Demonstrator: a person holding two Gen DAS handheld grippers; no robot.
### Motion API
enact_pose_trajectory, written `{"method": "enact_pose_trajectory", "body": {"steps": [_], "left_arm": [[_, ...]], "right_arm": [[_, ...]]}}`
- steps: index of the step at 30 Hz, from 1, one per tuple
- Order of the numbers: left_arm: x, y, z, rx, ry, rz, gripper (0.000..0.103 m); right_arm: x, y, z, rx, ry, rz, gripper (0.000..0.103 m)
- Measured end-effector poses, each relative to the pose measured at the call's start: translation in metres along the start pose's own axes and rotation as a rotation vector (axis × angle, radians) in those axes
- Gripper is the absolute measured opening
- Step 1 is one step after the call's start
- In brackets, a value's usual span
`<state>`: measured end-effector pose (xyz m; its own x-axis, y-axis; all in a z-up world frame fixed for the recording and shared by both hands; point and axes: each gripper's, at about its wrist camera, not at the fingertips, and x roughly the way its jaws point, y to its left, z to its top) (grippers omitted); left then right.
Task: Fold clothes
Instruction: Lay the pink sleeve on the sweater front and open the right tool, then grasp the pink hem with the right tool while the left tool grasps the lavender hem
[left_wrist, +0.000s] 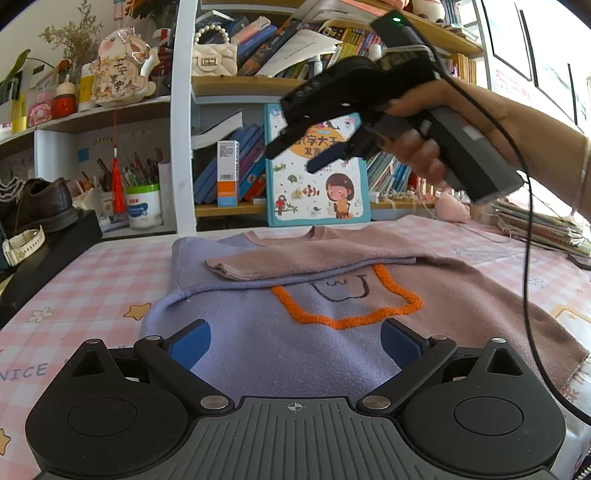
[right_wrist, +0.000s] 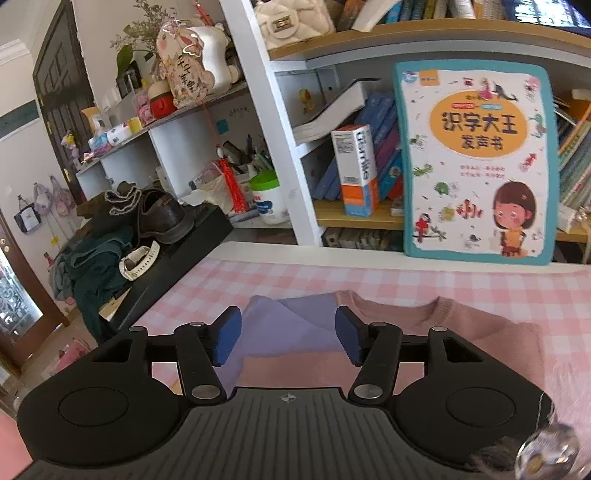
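The right gripper (left_wrist: 306, 153), tilted down above the lilac-and-pink knit sweater (left_wrist: 295, 306) mid-surface, has fingers apart, empty (blurred); the left gripper (left_wrist: 295, 345) hovers released over its near hem.

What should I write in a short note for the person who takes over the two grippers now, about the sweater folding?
Left gripper: jaws open, empty, low over the sweater's purple front.
Right gripper: jaws open, nothing between them, held in the air above the sweater.
Sweater: flat on the checked table, neck toward the bookshelf.
Done: one pink sleeve lies folded across the chest.
Left: the other side is still spread out; fold it in, then fold the body.
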<state>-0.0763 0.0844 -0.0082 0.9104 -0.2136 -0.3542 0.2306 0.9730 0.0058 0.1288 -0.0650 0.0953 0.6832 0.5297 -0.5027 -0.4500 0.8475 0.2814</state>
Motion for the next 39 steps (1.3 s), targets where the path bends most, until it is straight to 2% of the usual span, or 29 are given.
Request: {"method": "enact_pose_trajectory", "body": {"steps": [5, 15, 23, 32, 35, 37, 39], "left_arm": [[0.001, 0.0, 0.0, 0.001, 0.004, 0.001, 0.1], [0.003, -0.001, 0.001, 0.006, 0.022, 0.011, 0.1], [0.007, -0.005, 0.002, 0.027, 0.052, 0.032, 0.1], [0.005, -0.006, 0.0, 0.03, 0.047, 0.046, 0.1], [-0.003, -0.002, 0.0, -0.013, 0.008, 0.136, 0.1], [-0.011, 0.006, 0.001, -0.032, 0.023, 0.173, 0.1], [-0.022, 0.018, 0.002, -0.051, 0.063, 0.178, 0.1]], "right_arm": [[-0.019, -0.009, -0.02, -0.026, 0.018, -0.017, 0.063], [-0.082, -0.024, -0.096, -0.048, 0.073, 0.0, 0.063], [-0.136, -0.037, -0.158, 0.019, 0.071, -0.039, 0.063], [-0.169, -0.054, -0.195, 0.115, 0.029, -0.116, 0.066], [-0.178, -0.061, -0.203, 0.152, 0.025, -0.142, 0.067], [-0.186, -0.064, -0.209, 0.17, 0.026, -0.164, 0.067], [-0.195, -0.066, -0.214, 0.178, 0.038, -0.173, 0.067]]}}
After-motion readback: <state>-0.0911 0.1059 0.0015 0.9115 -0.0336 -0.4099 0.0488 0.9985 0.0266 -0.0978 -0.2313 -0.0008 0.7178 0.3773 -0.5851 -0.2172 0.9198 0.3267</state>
